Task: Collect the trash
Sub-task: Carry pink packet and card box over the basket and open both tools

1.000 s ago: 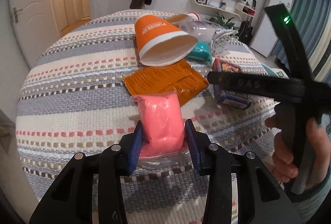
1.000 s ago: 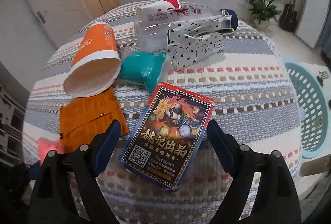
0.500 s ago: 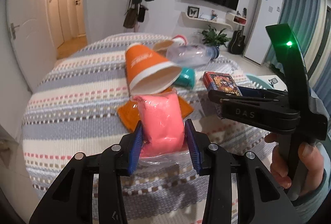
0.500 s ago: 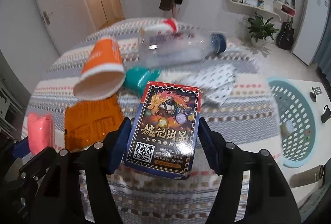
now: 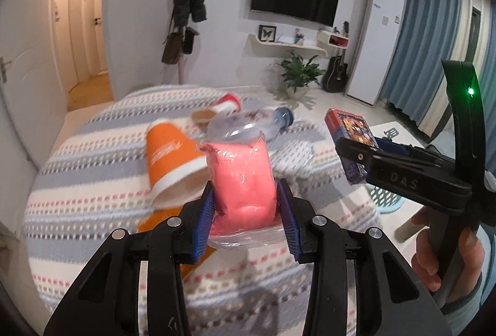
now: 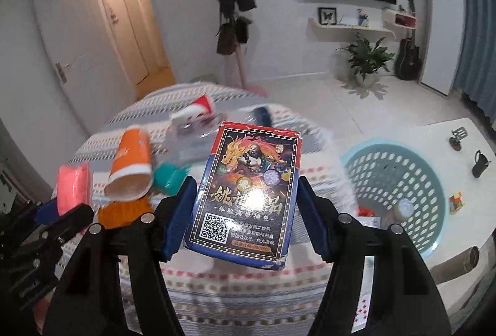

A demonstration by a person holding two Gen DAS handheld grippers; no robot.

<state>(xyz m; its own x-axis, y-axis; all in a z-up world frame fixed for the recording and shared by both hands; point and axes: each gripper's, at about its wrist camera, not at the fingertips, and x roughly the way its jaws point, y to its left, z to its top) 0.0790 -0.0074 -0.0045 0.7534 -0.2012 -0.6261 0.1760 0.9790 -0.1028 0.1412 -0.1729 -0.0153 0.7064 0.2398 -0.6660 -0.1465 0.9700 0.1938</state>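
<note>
My left gripper (image 5: 245, 205) is shut on a pink plastic-wrapped packet (image 5: 241, 177) and holds it above the striped table (image 5: 93, 181). My right gripper (image 6: 245, 205) is shut on a blue and red card box (image 6: 251, 193) with a dragon picture, also lifted off the table. The right gripper and box show at the right of the left wrist view (image 5: 350, 137). The pink packet shows at the left of the right wrist view (image 6: 73, 187). A pale blue perforated basket (image 6: 400, 177) stands on a low white surface to the right.
On the table lie an orange paper cup (image 5: 173, 159) on its side, an orange wrapper (image 6: 124, 212), a teal packet (image 6: 169, 177), a clear plastic bottle (image 5: 248, 125) and a red and white cup (image 5: 223, 106). Small objects lie inside the basket.
Both grippers have risen from the table and tilted up, carrying the pink packet and the card box. The right gripper closed on the box during the lift.
</note>
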